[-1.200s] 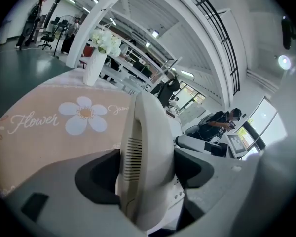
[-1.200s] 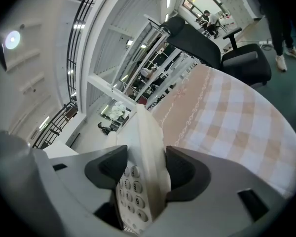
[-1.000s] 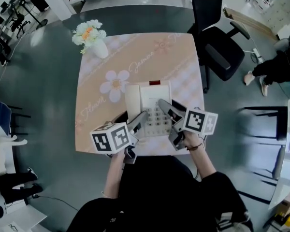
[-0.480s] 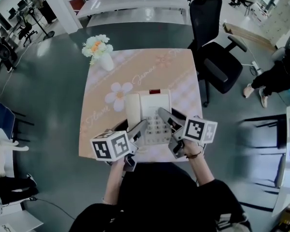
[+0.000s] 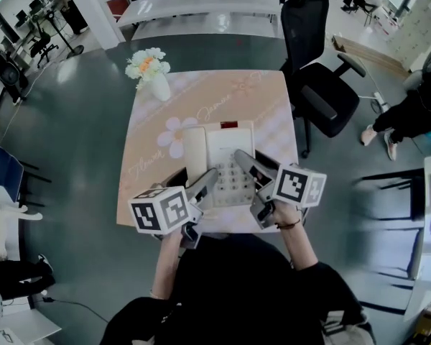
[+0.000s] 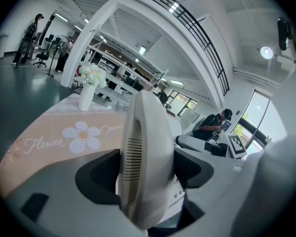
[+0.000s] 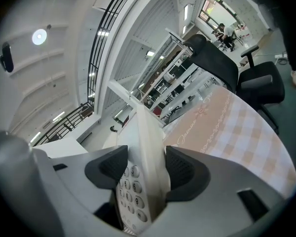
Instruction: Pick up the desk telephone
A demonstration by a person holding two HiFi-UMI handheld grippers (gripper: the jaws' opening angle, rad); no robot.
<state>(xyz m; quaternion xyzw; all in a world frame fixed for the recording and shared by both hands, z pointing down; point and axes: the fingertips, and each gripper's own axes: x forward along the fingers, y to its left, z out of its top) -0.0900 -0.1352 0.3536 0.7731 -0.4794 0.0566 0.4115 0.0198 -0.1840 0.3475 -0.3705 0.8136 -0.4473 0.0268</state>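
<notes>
The white desk telephone point(image 5: 219, 160) is at the near middle of the peach flowered table point(image 5: 266, 99), keypad toward me, handset along its left side. My left gripper point(image 5: 205, 183) is shut on the handset side; in the left gripper view the telephone point(image 6: 145, 147) fills the space between the dark pads point(image 6: 96, 177) of that gripper point(image 6: 145, 174). Clamped across the phone's right edge is my right gripper point(image 5: 246, 162); the right gripper view shows this gripper point(image 7: 145, 169) shut on the thin edge of the telephone point(image 7: 138, 191). I cannot tell whether the phone rests on the table.
A white vase of flowers point(image 5: 152, 72) stands at the table's far left corner. A black office chair point(image 5: 320, 85) is close to the table's far right side. A person point(image 5: 409, 110) sits at the right. White desks point(image 5: 194, 6) run along the back.
Both grippers have stayed clamped on the telephone. The head view has shifted slightly, and the phone now shows a little higher in the picture than half a second ago.
</notes>
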